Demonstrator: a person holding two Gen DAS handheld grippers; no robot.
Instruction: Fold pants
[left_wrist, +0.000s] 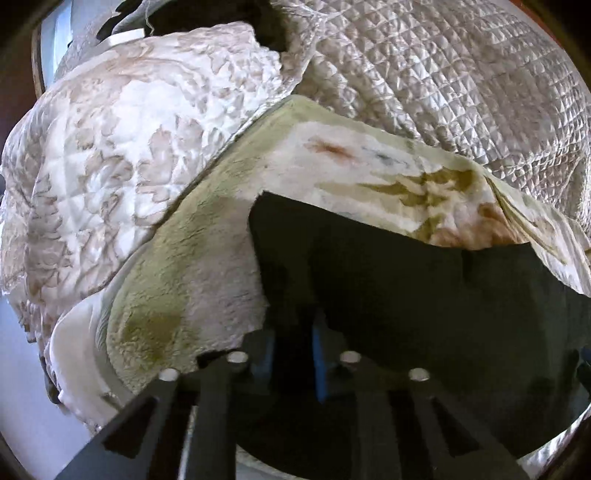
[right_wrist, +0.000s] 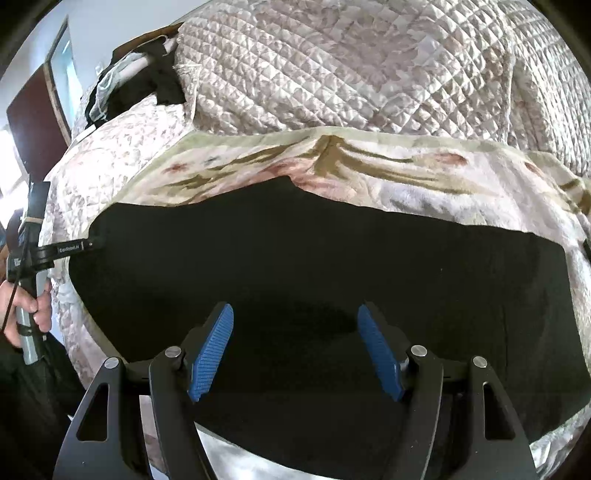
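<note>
Black pants (left_wrist: 406, 295) lie spread flat on a fleecy floral blanket (left_wrist: 192, 266). My left gripper (left_wrist: 293, 347) sits at the pants' left edge, its blue pads (left_wrist: 318, 354) drawn close together with dark cloth pinched between them. In the right wrist view the pants (right_wrist: 332, 258) fill the middle, and the left gripper (right_wrist: 88, 244) bites their far left corner. My right gripper (right_wrist: 295, 332) hovers over the near part of the pants. Its blue pads (right_wrist: 212, 347) stand wide apart with nothing clamped between them.
The floral blanket (right_wrist: 369, 166) lies on a bed under a quilted cream bedspread (right_wrist: 369, 66). Dark clothing (right_wrist: 162, 81) is piled at the back left. A person's hand (right_wrist: 26, 306) holds the left gripper's handle. A door frame (right_wrist: 59, 74) stands at the far left.
</note>
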